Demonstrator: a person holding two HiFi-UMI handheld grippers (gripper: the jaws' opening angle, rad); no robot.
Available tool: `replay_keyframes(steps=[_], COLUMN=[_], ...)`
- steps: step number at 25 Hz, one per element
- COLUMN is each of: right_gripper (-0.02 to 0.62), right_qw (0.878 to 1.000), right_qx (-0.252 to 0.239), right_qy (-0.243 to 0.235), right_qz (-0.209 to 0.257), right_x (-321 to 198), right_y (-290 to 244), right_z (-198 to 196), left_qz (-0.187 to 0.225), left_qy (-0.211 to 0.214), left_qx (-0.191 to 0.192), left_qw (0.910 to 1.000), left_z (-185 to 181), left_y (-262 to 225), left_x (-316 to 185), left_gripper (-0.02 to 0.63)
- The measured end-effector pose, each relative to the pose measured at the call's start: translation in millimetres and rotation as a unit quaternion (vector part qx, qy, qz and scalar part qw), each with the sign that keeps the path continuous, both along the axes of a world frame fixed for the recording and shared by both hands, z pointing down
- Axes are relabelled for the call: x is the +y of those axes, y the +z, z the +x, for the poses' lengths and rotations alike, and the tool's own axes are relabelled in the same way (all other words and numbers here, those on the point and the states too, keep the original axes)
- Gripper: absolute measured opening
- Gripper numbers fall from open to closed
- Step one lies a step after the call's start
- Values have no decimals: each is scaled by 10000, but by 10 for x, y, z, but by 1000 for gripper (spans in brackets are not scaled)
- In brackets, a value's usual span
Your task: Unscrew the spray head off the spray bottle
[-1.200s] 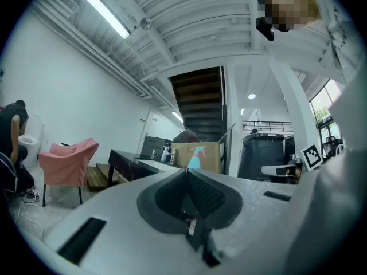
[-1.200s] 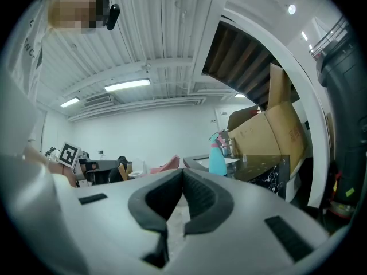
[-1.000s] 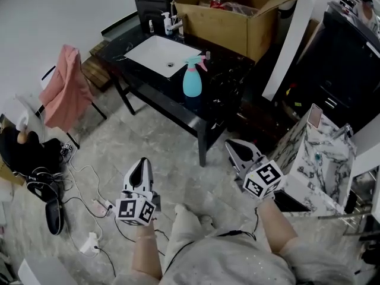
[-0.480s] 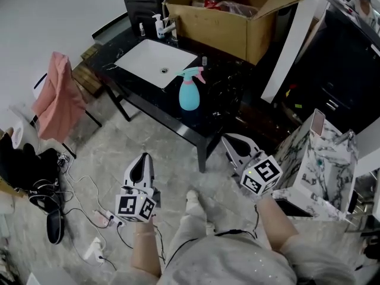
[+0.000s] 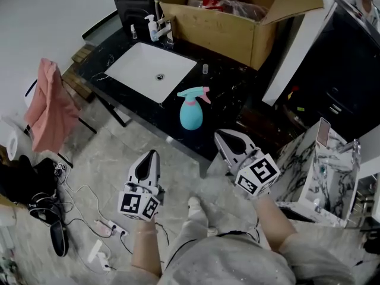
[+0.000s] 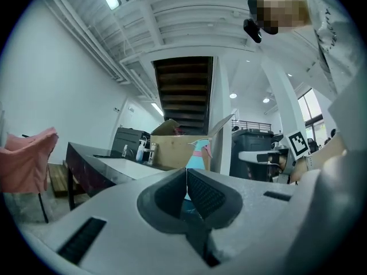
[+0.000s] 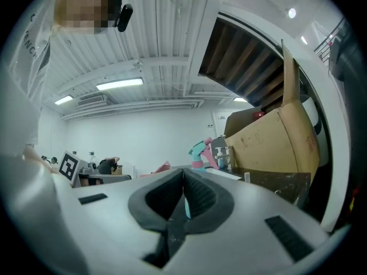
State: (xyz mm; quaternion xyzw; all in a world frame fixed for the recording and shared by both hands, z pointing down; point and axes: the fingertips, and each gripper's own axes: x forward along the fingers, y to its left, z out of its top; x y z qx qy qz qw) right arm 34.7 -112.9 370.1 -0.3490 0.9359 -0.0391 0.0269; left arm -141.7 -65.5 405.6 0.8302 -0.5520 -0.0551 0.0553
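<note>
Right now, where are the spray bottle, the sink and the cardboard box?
spray bottle [image 5: 191, 116]: head view, on its blue body.
sink [image 5: 140, 70]: head view, on the white basin.
cardboard box [image 5: 214, 31]: head view, on its front wall.

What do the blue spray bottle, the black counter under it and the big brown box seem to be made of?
Spray bottle: probably plastic, with a smooth, slightly shiny teal body and a pink collar.
Counter: likely polished stone or a stone-look slab. It is glossy black with faint pale veins.
Box: cardboard, matte brown, with its flaps folded open.
</note>
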Motion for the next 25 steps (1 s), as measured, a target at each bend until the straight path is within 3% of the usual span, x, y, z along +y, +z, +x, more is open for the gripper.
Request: replay_keyframes(steps=[8,9,11,16,19,25], right_gripper=[42,56,75,116,134,154], right_qw=[9993,9992,9989,9979,9975,9979], right_qx=[-129,-145,-164,-285,-332,-256], right_qy=[338,375,445,570,610,567], right_qz=[28,18,-11,-104,-96,-197], right_x=[-500,-552,-648,-767,-796,-788], right_y=[-146,-157,-172,-209,-246,-244], right_z=[-176,-202,-249,-319,-359,-413], left_qz=[39,30,-75,-168,-167,-165], left_qy=[848,1024,1387,2148,2463,2905], left_qx=[-124,-129,-96,-369,-677,-1104], left_qw=[9963,9947,9903,9758,9667,9503], left_z=[238,286,390,671,809,1070], left_y=[37,51,86,207,252,296], left_x=[-634,-707,-851,-1148,-1291,-1407], left_gripper=[10,38,185,335,372,377])
